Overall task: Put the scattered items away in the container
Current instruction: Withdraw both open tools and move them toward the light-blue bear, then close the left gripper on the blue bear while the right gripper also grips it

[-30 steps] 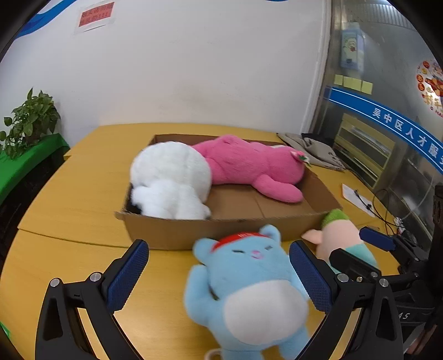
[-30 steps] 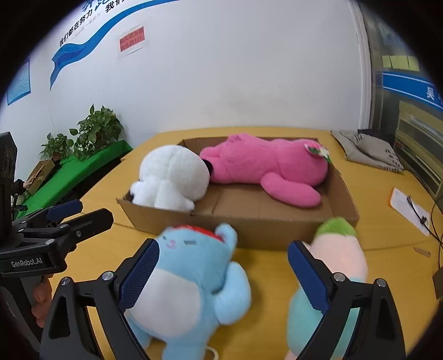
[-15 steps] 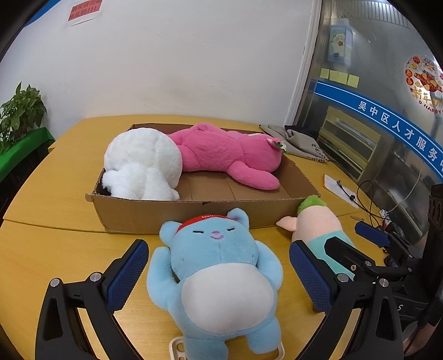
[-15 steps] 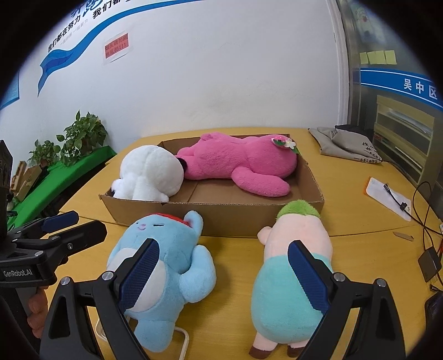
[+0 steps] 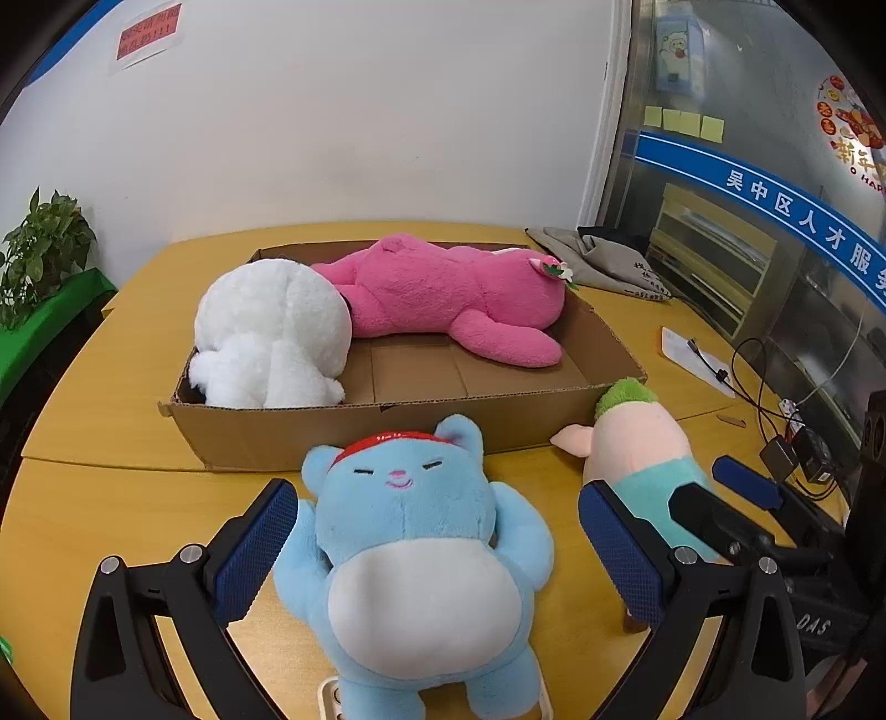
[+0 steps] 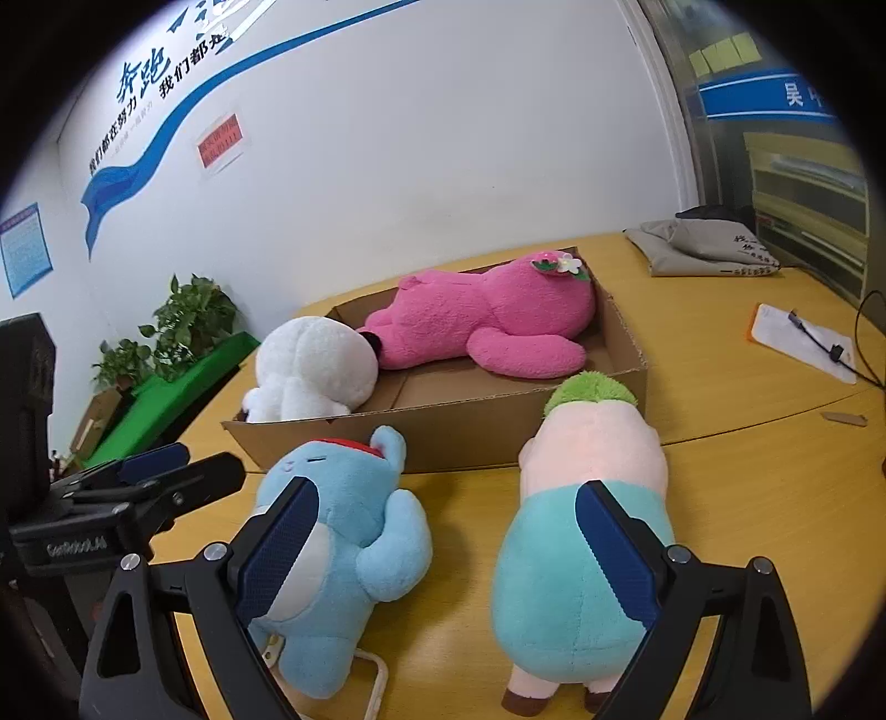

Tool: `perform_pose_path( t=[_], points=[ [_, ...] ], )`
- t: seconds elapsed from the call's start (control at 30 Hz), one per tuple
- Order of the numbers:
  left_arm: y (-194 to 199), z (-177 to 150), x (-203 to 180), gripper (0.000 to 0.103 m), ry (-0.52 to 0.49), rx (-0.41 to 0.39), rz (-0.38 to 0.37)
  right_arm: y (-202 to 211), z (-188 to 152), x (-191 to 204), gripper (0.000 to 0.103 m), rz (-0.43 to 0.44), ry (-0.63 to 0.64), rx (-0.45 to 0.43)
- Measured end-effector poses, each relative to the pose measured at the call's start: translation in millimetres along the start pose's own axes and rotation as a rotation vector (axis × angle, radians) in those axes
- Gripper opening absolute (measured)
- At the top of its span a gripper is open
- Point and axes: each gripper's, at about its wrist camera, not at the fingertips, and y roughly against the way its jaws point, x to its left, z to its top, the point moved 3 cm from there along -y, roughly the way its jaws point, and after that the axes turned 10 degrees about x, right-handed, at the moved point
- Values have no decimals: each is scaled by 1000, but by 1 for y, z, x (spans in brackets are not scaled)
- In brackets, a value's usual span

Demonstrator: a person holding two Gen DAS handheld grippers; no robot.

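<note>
My left gripper (image 5: 437, 554) was spread wide, its blue pads either side of the blue plush bear (image 5: 415, 559) and not touching it. The bear lay on its back on the yellow wooden table (image 5: 111, 498), red headband toward the box, its feet over a white object I couldn't make out. My right gripper (image 6: 443, 559) was spread just as wide and gripped nothing; the pink-and-teal plush pig (image 6: 581, 548) lay just beside its right pad, green tuft close against the box wall, and whether they touched I couldn't tell. The pig lay to the right of the bear, the two close together.

The tabletop showed a seam running across it. Far right lay a folded grey cloth bag (image 5: 603, 260), a sheet of paper (image 6: 797, 343) with a cable over it, and more cables near the edge. Behind stood a white wall with a red notice (image 5: 149, 33) and blue lettering, potted green plants (image 6: 188, 321) at the left, glass panels at the right.

The cardboard box (image 5: 387, 432) sat open-topped just beyond both toys. Inside, a white plush (image 5: 271, 332) filled the left end, and a pink plush bear (image 5: 459, 299) stretched along the back, a small flower on its head. The box floor in front was bare.
</note>
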Motion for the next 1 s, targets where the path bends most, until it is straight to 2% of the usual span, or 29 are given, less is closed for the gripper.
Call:
perform_pose_path(
  t=[0.17,0.43,0.6,0.87,0.97,1.0],
  points=[
    [-4,6,-6,103,-16,18,3,4,2,-9,95,13,-7,3],
    [-20,-5,5,103,-16,59,-48,-2,0,-20,95,-30,-48,26],
    [-29,-19,33,103,23,89,-95,-14,-2,-7,95,-54,-41,45],
    [-41,-36,98,103,156,106,-193,-33,-2,37,95,-87,72,86],
    [-53,-40,117,99,187,140,-231,-51,-3,48,95,-107,108,130],
    [-59,-42,121,94,187,160,-245,-59,-4,50,94,-122,116,146]
  ],
)
